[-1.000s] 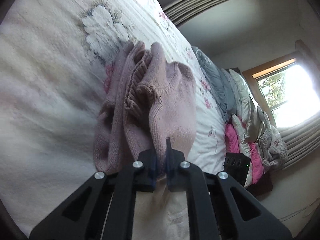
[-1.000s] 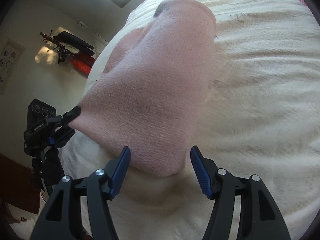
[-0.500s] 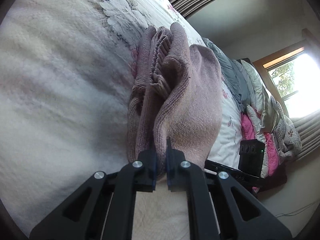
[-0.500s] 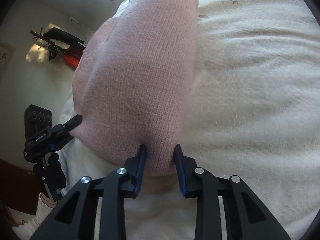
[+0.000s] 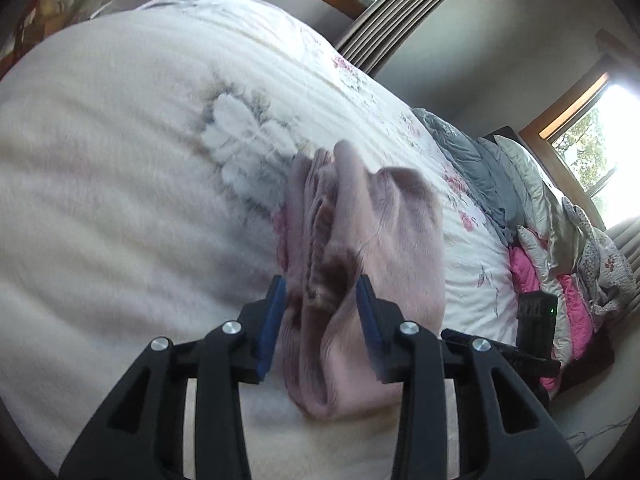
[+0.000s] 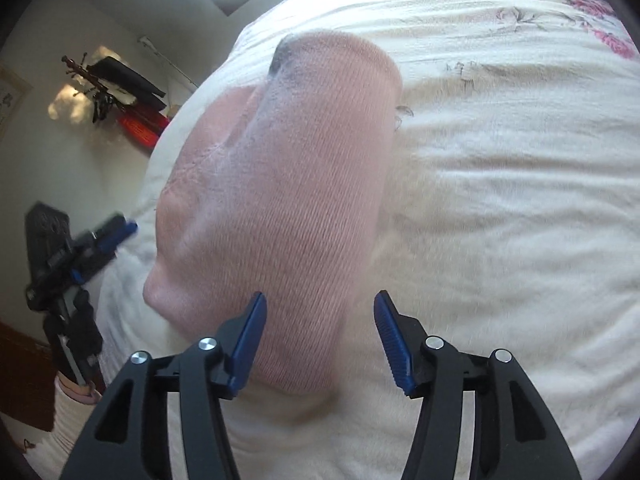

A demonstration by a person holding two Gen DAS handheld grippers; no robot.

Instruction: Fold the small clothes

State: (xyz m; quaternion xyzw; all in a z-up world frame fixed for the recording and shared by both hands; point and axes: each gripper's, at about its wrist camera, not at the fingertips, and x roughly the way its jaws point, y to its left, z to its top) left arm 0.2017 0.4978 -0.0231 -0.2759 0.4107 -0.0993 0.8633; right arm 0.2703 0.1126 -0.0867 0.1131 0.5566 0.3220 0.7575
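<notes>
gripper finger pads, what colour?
Blue, ribbed pads on black fingers; clearest in the right wrist view.

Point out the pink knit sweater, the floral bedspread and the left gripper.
pink knit sweater (image 6: 288, 184): right wrist view, on its smooth folded top.
floral bedspread (image 5: 120, 160): left wrist view, on bare quilted cloth left of the sweater.
left gripper (image 5: 320, 312): left wrist view, midway between the open fingertips.

The left gripper (image 5: 320, 312), clamped on the pink sweater (image 5: 372, 264) a second ago, has been opened. The right gripper (image 6: 318, 332), closed on the knit half a second ago, has been spread wide again.
</notes>
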